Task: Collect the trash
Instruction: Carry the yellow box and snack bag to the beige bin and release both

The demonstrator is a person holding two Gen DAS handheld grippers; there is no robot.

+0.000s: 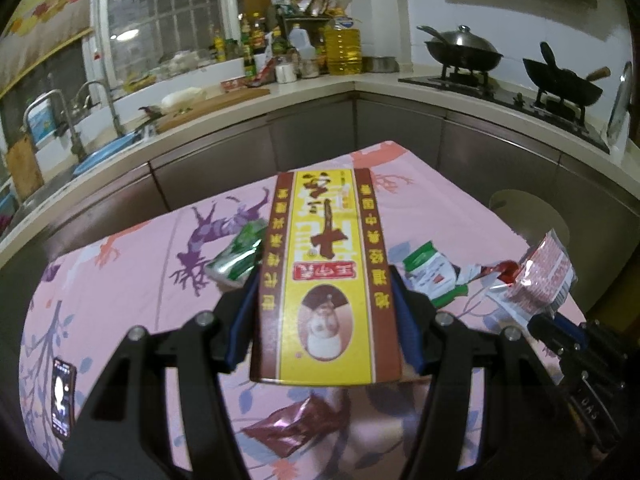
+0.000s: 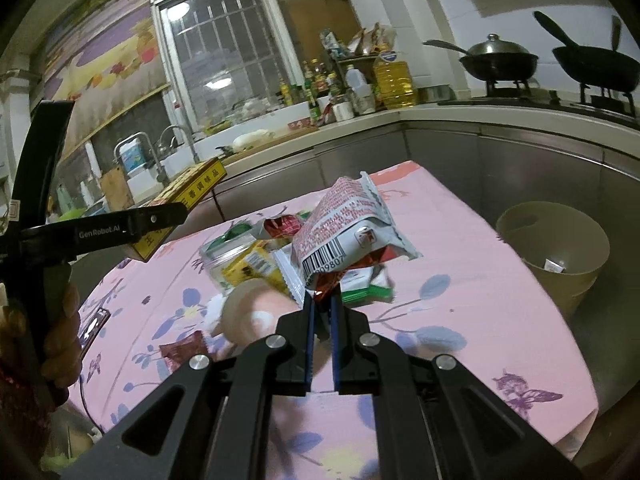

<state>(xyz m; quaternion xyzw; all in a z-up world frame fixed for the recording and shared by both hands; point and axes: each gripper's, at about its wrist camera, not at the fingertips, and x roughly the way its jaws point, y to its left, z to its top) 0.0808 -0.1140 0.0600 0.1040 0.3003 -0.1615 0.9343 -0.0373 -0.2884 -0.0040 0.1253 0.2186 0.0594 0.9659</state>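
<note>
Right wrist view: the right gripper (image 2: 322, 300) is clenched on a red-and-white wrapper (image 2: 352, 224), held above the bench (image 2: 480, 300). The bin (image 2: 556, 256) stands off the bench's right edge, nearer this hand. The left gripper (image 1: 326, 304) grasps a yellow box (image 1: 324, 276) by its long sides, long axis pointing away toward the far edge.
</note>
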